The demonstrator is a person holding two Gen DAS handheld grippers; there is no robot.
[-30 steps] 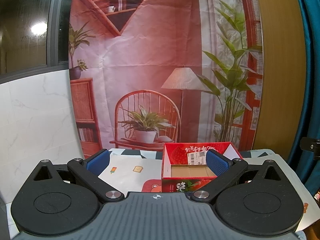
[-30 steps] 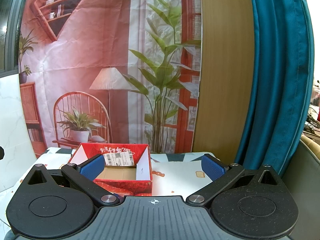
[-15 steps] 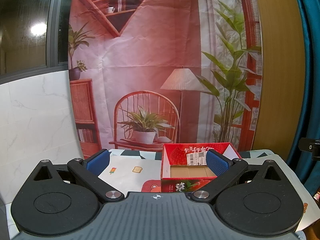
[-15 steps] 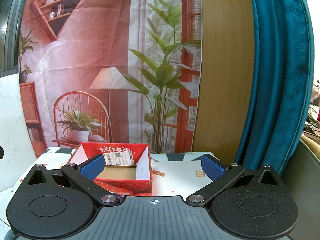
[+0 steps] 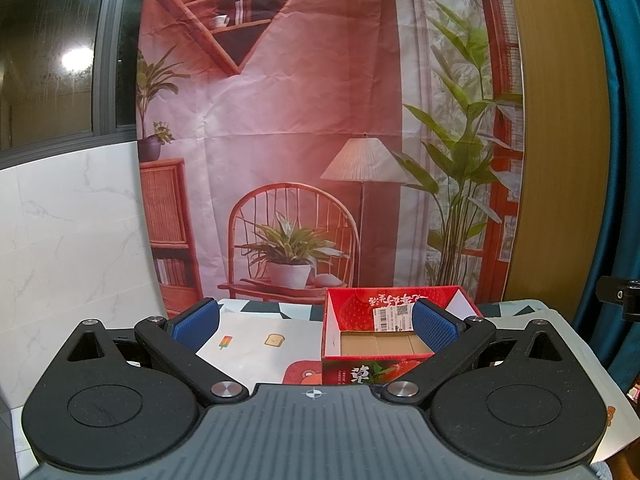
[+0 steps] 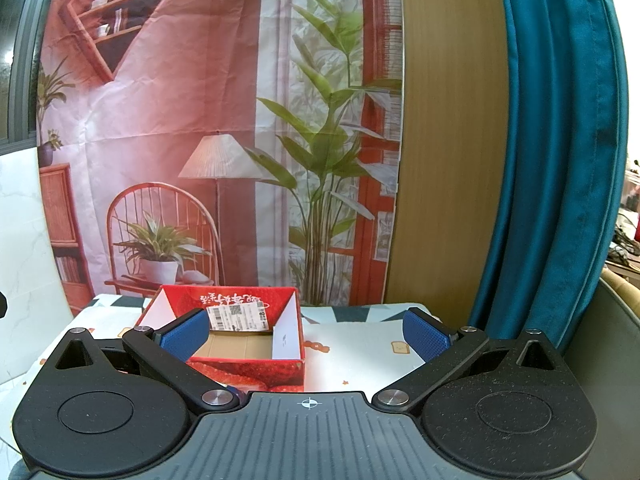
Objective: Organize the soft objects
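1. Left wrist view: left gripper [image 5: 315,322] with black arms and blue pads, spread wide, nothing between the pads.
2. Straight ahead of it and a bit to the right: open red cardboard box with strawberry pictures [image 5: 372,372], standing upright on the table. Right blue pad [image 5: 434,328] in front of the box's right side in the picture; cannot tell if touching.
3. Inside the box: plain brown bottom and a white sticker with a barcode [image 5: 392,317] on the back wall. No soft thing to be seen in this view.
4. Under the box and ahead of the left pad: white table cover with small pictures of toast and an ice pop [image 5: 256,336].
5. Far behind: big wrinkled cloth picture of a room with a chair, lamp and green plants [image 5: 304,128], and a teal curtain [image 5: 616,160] off to the right.
6. Right wrist view: right gripper [image 6: 306,334], same black arms and blue pads, also spread wide and holding nothing.
7. Ahead and to the left: the same red box [image 6: 256,372], with the left blue pad [image 6: 186,336] in front of its left side.
8. Ahead of the right pad: bare white table cover [image 6: 360,352]. Teal curtain [image 6: 552,160] close on the right, wooden panel [image 6: 448,140] beside it.
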